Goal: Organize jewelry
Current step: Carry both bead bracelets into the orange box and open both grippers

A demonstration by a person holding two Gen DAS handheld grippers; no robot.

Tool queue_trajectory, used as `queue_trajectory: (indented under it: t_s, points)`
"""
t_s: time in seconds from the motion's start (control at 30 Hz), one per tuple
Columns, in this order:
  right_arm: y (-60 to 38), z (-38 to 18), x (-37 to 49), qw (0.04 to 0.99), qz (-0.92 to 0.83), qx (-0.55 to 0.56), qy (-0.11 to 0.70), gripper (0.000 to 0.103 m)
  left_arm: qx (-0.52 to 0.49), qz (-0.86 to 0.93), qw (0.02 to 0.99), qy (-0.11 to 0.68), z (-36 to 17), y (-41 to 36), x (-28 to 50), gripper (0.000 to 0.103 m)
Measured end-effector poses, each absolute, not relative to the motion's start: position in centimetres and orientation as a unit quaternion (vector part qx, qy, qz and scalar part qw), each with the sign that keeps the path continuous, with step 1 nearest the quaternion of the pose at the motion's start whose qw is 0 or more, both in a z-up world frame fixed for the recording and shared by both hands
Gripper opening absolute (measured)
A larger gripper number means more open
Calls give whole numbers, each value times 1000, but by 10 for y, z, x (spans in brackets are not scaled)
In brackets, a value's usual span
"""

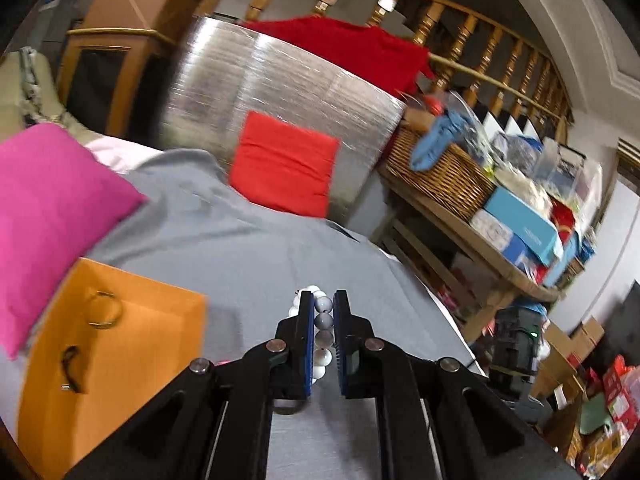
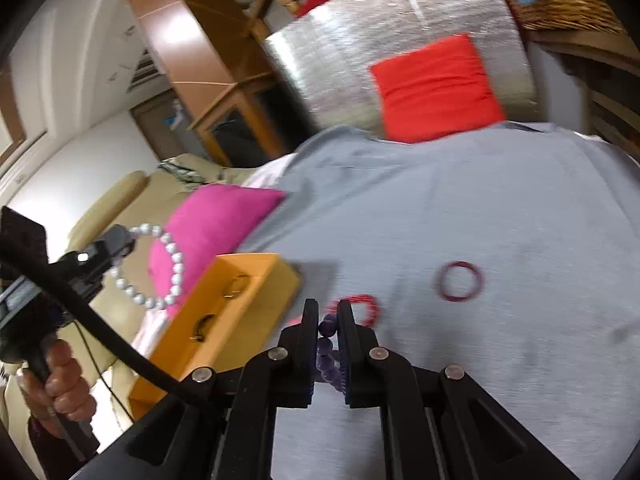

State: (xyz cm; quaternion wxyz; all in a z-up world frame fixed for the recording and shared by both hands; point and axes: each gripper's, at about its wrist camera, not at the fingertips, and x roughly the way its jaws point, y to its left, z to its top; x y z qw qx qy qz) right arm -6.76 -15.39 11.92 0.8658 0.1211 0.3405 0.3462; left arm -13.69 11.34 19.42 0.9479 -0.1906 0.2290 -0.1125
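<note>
My left gripper (image 1: 323,300) is shut on a white and grey bead bracelet (image 1: 323,322), held above the grey bed sheet right of the orange box (image 1: 120,356). The box holds a gold ring-shaped piece (image 1: 105,309) and a dark clasp piece (image 1: 71,369). In the right wrist view the left gripper (image 2: 120,242) holds the bead bracelet (image 2: 173,268) dangling left of the orange box (image 2: 232,312). My right gripper (image 2: 328,312) is shut on a purple bead bracelet (image 2: 326,340). Two red bangles (image 2: 460,282) (image 2: 366,308) lie on the sheet ahead of it.
A pink cushion (image 1: 52,216) lies left of the box and a red cushion (image 1: 284,164) leans on a silver foil panel (image 1: 288,92) at the back. A wooden table with a wicker basket (image 1: 444,172) and boxes stands to the right of the bed.
</note>
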Motion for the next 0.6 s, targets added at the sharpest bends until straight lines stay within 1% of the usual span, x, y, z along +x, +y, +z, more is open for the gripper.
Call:
queue_trajectory:
  t_s: [0.13,0.3,0.43,0.6]
  points:
    - [-113,132,-80,854,382,109,336,10,-198,-87,950,227,193,143,-148,9]
    - [-53,140,-92,838,421,85,337,10,-215,-60,945,239,178,186,-155,9]
    - [-13,139,-91,828,435,70,347,10,-245,-43,931,266,154,214,-146,9]
    - [20,128,-70,818,429,70,377,10,-259,-28,914,311,124,228,-128,9]
